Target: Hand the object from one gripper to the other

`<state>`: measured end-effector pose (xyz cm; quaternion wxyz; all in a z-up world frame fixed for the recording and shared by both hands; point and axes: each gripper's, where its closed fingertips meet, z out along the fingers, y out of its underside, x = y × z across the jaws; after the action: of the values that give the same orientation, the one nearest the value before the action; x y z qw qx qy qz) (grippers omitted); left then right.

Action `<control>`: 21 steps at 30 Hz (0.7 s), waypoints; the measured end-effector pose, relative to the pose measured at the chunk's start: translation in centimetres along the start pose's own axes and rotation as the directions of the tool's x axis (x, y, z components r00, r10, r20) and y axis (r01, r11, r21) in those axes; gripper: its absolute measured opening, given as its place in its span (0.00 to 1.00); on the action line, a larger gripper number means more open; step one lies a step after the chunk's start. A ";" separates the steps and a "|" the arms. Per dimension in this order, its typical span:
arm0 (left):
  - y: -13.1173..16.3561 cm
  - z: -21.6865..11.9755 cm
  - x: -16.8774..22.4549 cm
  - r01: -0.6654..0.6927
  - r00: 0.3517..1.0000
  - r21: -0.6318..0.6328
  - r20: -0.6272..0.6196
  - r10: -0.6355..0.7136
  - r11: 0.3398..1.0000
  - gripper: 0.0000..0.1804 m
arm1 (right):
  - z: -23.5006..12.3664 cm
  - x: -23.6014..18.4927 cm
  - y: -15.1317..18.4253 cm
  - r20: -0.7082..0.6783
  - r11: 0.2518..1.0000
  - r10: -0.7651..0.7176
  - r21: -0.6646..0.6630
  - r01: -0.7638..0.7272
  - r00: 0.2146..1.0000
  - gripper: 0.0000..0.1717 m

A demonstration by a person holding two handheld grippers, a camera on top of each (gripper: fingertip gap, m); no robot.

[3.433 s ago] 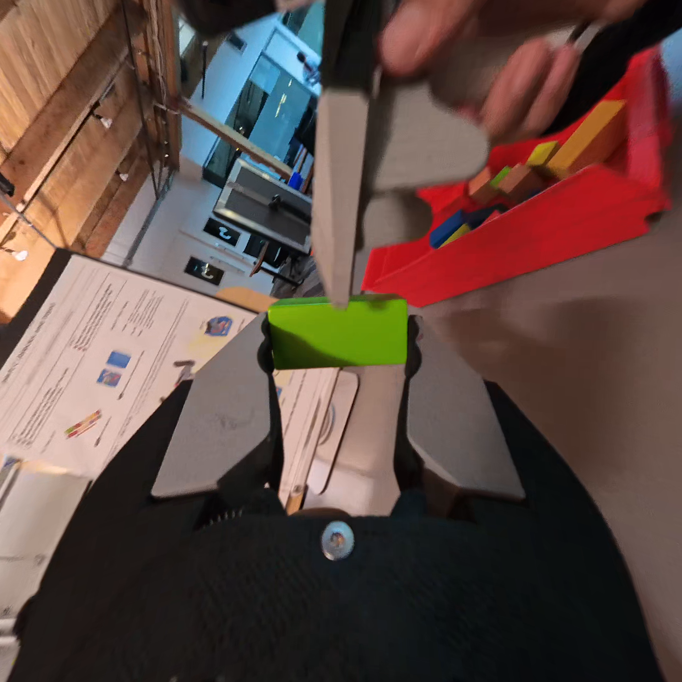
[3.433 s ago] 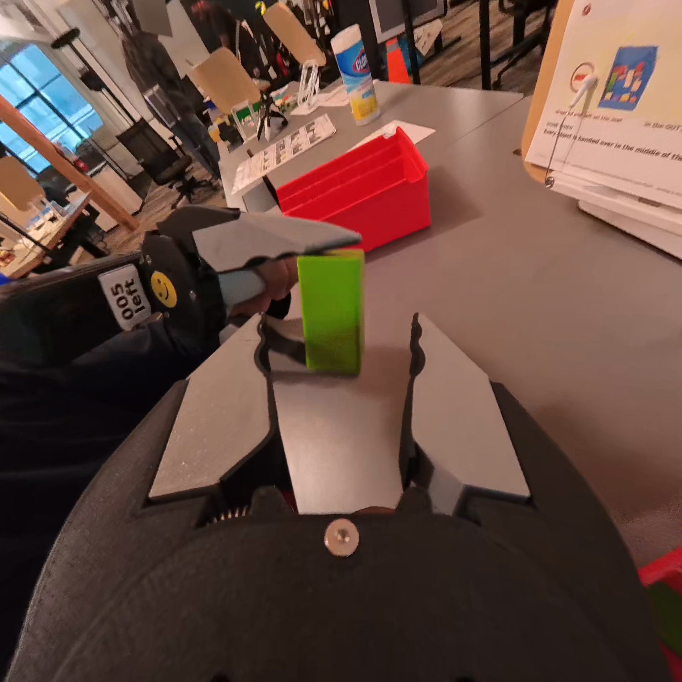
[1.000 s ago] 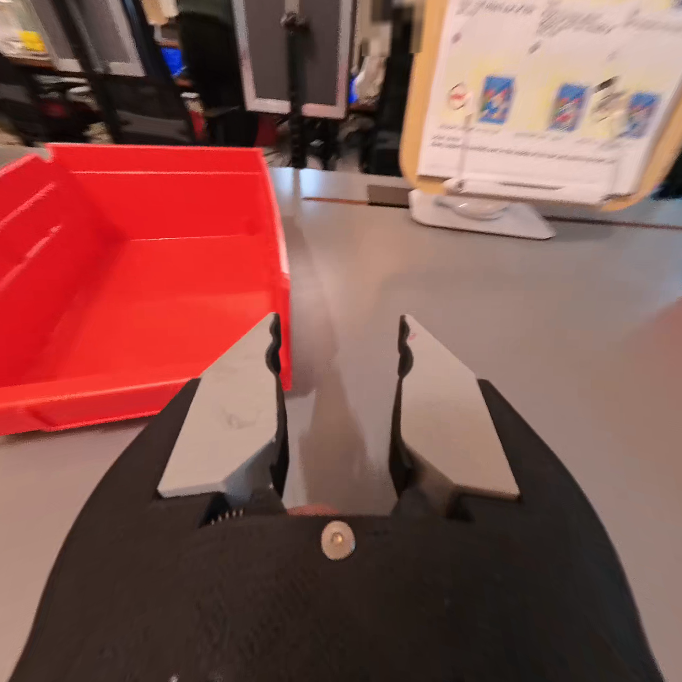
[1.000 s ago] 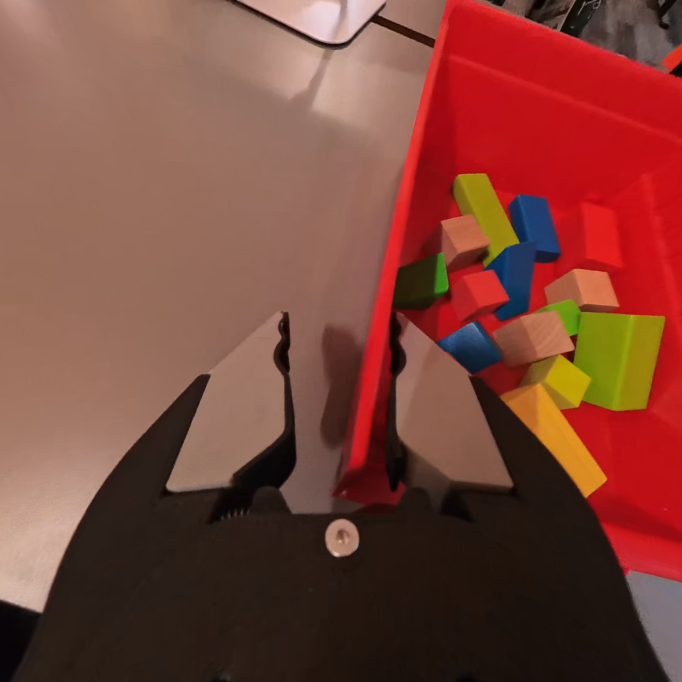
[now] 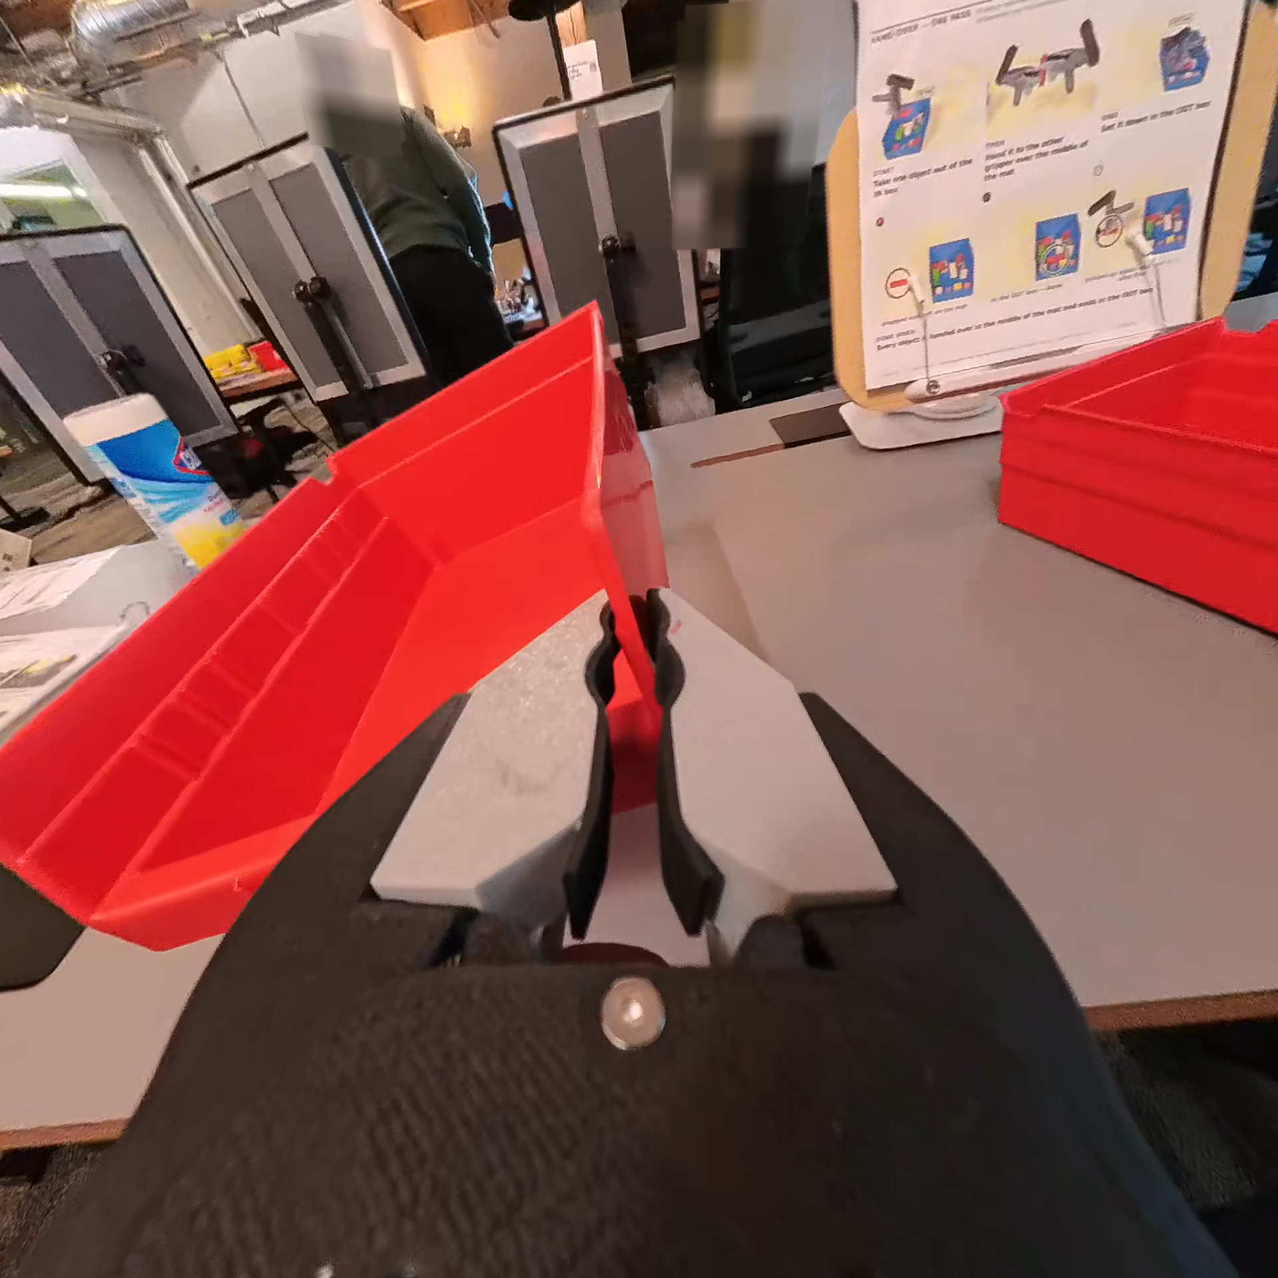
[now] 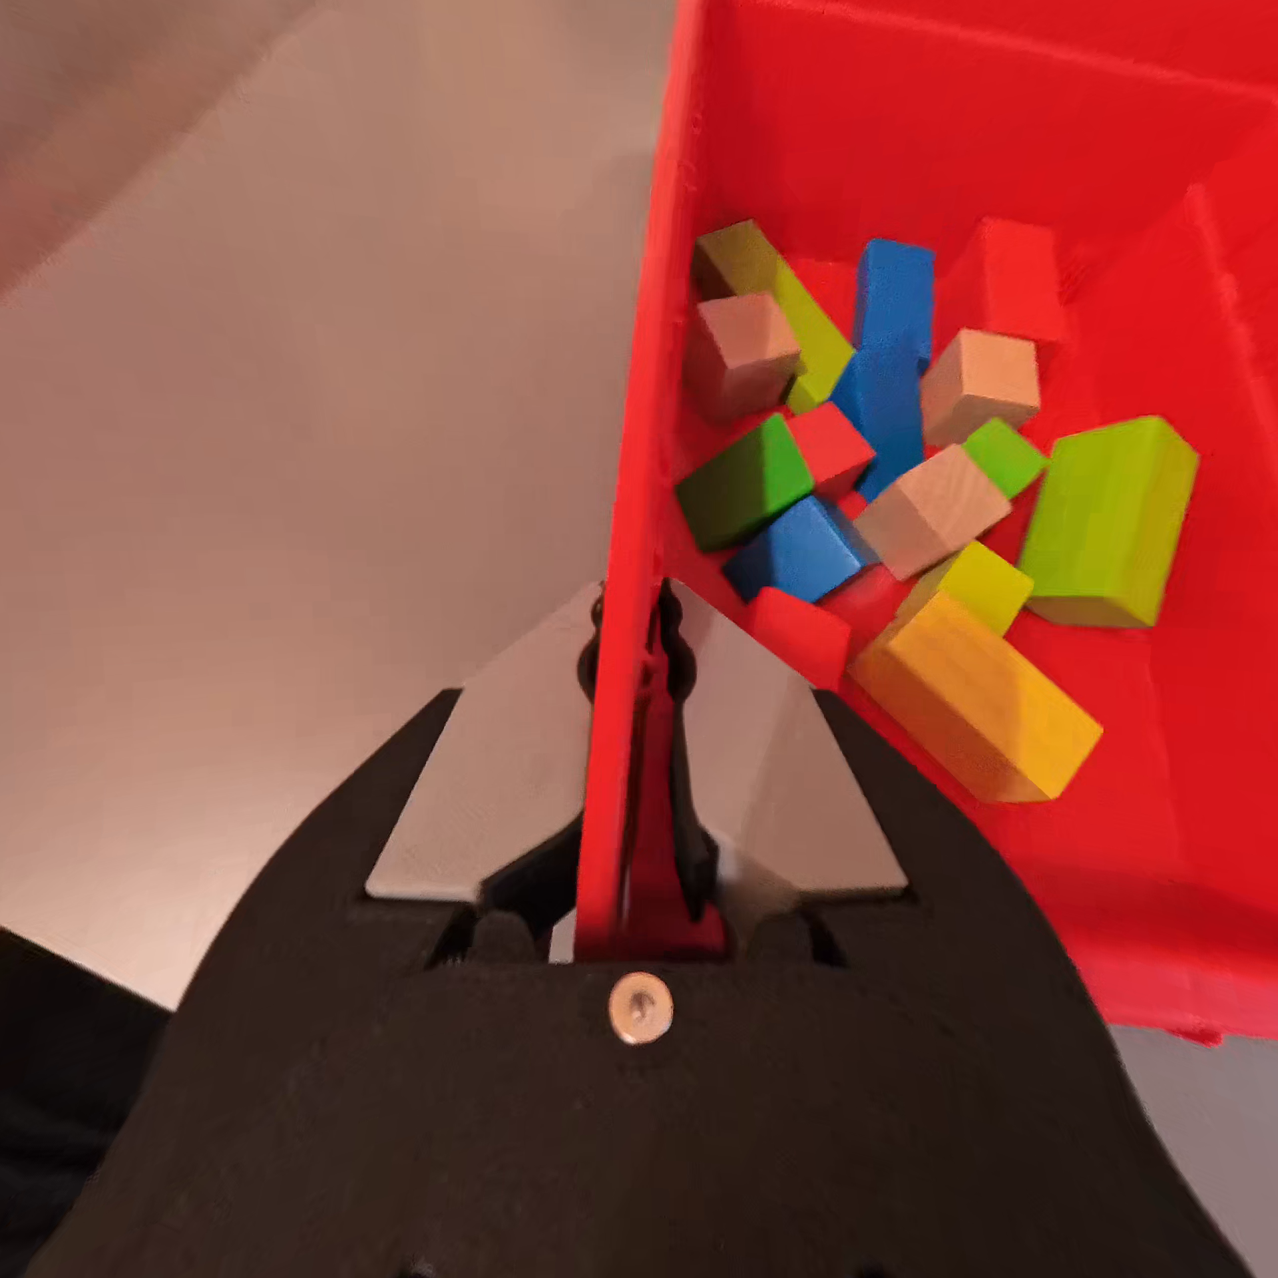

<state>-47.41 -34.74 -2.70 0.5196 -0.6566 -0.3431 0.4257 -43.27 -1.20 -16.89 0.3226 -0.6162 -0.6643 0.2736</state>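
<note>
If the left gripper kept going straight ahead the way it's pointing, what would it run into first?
Nothing new: the left gripper is already shut on the side wall of the empty red bin. Straight on, it would likely slide along that wall; beyond looks like open grey table, though depth is unclear.

a wipes canister [image 5: 155, 477], grey cabinets [image 5: 304, 276] and an instruction board [image 5: 1037, 180] stand behind the grey table [image 5: 933, 657].

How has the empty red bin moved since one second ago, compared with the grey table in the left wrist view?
Yes. The empty red bin, flat on the grey table before, is now tilted up, with the left gripper shut on its wall.
</note>
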 end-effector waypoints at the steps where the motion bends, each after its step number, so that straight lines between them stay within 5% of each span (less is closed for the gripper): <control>1: 0.4 0.0 -0.4 0.009 1.000 -0.006 0.002 -0.009 1.000 0.01 | 0.2 -0.5 0.6 -0.024 0.998 -0.055 -0.028 0.054 0.998 0.10; 3: 1.1 0.0 -0.9 0.038 0.999 -0.010 0.000 -0.038 0.999 0.01 | -0.3 -0.3 0.5 -0.102 0.988 -0.151 -0.045 0.147 0.983 0.29; 5: 1.6 -0.2 -1.2 0.060 0.998 -0.007 -0.009 -0.060 0.998 0.01 | -2.1 -0.3 -0.9 -0.085 0.985 -0.168 0.023 0.171 0.982 0.16; 11: 1.3 -0.1 -1.6 0.040 0.999 -0.020 0.015 -0.040 0.999 0.01 | -4.5 0.8 -1.1 -0.003 0.994 -0.097 0.051 0.097 0.995 0.40; 13: 1.1 -0.1 -1.2 0.035 0.999 -0.016 0.017 -0.035 0.999 0.01 | -3.8 0.3 -0.8 0.016 0.994 -0.089 0.061 0.087 0.996 0.40; 16: 0.2 -0.6 -0.8 0.028 1.000 -0.004 0.003 -0.028 1.000 0.00 | -3.1 -1.4 -1.7 0.078 0.995 -0.054 0.093 0.047 0.995 0.09; 21: -4.6 -1.7 0.7 -0.010 1.000 0.065 -0.018 0.012 0.998 0.00 | -0.5 -5.0 -4.1 -0.017 0.995 -0.078 0.066 0.079 0.997 0.09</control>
<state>-45.61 -33.75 1.76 0.5415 -0.6452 -0.3206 0.4332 -45.32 -6.59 -13.92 0.3582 -0.5805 -0.6762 0.2784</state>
